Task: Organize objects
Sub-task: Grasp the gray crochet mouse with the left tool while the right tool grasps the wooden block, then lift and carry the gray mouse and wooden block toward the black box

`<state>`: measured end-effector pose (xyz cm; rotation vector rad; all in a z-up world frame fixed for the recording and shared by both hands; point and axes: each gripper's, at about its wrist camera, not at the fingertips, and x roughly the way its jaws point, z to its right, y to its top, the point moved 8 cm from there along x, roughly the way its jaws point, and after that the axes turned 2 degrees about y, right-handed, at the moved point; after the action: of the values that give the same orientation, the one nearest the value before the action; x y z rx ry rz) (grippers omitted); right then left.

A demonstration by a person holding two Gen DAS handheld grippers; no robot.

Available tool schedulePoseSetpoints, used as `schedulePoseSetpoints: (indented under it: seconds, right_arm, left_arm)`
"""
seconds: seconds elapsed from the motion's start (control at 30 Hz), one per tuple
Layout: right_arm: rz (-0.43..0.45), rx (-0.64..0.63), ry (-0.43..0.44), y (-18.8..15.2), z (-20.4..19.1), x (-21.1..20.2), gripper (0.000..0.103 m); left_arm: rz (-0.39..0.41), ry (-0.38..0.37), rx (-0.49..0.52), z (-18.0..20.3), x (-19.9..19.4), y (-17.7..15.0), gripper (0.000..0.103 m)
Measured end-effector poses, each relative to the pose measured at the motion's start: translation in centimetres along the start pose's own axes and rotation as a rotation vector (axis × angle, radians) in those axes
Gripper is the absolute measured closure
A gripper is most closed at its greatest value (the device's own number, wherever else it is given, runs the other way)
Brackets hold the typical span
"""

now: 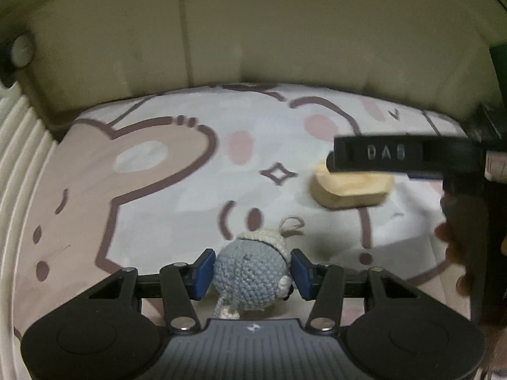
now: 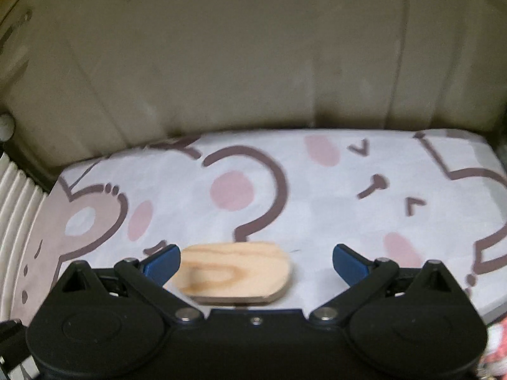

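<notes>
A blue-grey crochet doll [image 1: 252, 277] with a cream cap and loop sits between the blue pads [image 1: 204, 272] of my left gripper [image 1: 252, 274], which is shut on it just above the cartoon-print mat [image 1: 158, 190]. A rounded wooden block [image 2: 234, 272] lies flat on the mat [image 2: 317, 205]. My right gripper [image 2: 256, 262] is open around it, the left pad [image 2: 163, 264] close to the block and the right pad apart from it. The block [image 1: 351, 190] also shows in the left wrist view, under the right gripper's black body [image 1: 405, 155].
A beige padded wall [image 1: 253, 31] stands behind the mat. A white ribbed panel [image 1: 19, 158] runs along the left edge. A hand [image 1: 459, 237] holds the right gripper at the right side.
</notes>
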<state>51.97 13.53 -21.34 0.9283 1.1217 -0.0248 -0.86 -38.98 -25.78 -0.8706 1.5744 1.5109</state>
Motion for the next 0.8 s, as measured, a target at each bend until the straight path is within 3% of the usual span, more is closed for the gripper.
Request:
schedulePoseSetpoints:
  seconds: [0.13, 0.3, 0.37, 0.67, 0.8]
  right_arm:
    - [-0.017, -0.015, 0.014, -0.6, -1.7, 0.8, 0.0]
    - [-0.035, -0.036, -0.059, -1.1, -2.0, 1.5, 0.001]
    - [-0.05, -0.024, -0.082, -1.4, -1.5, 1.6, 0.007]
    - [-0.051, -0.029, -0.049, -1.9, -1.1, 1.3, 0.009]
    - [-0.058, -0.04, -0.049, -2.2, -0.5, 0.7, 0.009]
  left_arm:
    - [0.002, 0.007, -0.017, -0.8, 0.1, 0.1, 0.051]
    - [0.003, 0.012, -0.017, -0.9, 0.2, 0.0, 0.051]
    - [0.005, 0.015, -0.009, -0.8, 0.3, -0.1, 0.051]
    - [0.002, 0.052, -0.002, -0.5, 0.9, -0.1, 0.05]
    - [-0.004, 0.028, -0.06, -0.9, 0.5, 0.1, 0.051]
